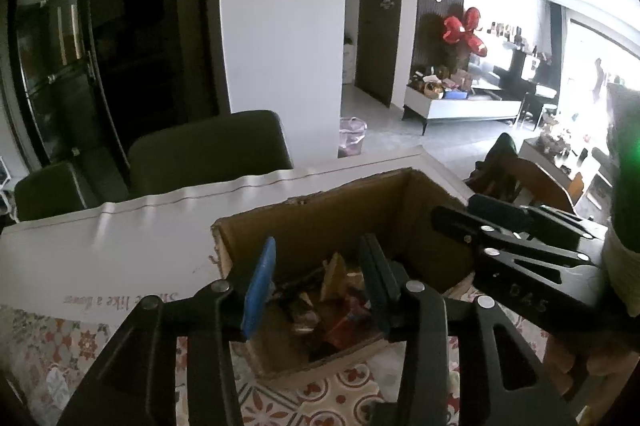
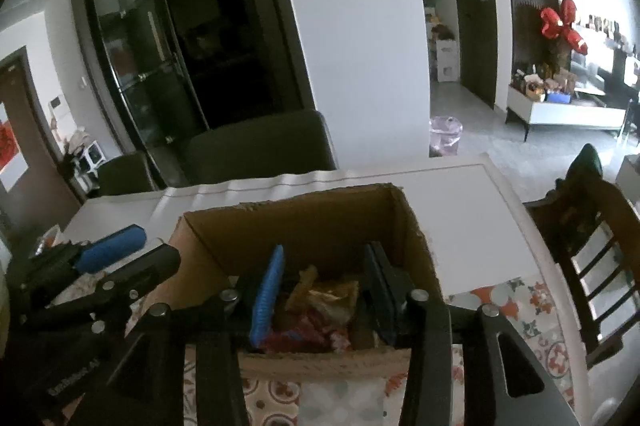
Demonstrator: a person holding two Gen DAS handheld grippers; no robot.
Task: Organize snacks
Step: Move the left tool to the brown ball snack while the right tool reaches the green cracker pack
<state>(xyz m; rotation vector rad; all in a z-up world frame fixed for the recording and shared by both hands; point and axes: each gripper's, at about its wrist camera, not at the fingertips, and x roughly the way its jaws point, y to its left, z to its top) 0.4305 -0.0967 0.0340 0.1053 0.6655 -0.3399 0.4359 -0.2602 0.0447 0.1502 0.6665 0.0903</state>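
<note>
Fingers (image 2: 320, 290) above open-topped box (image 2: 304, 222)

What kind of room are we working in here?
Most likely a home dining area opening onto a living room: a cloth-covered table with dining chairs, a glass-door cabinet, and a low white sideboard beyond.

Your left gripper (image 1: 316, 286) points forward and downward, and its jaws stand partly apart with nothing pressed between the blue pads (image 1: 259, 286). Your right gripper (image 2: 324, 290) points the same way, just beside the left one, with its jaws also partly apart and gripping nothing. The two grippers are close together, side by side.
</note>
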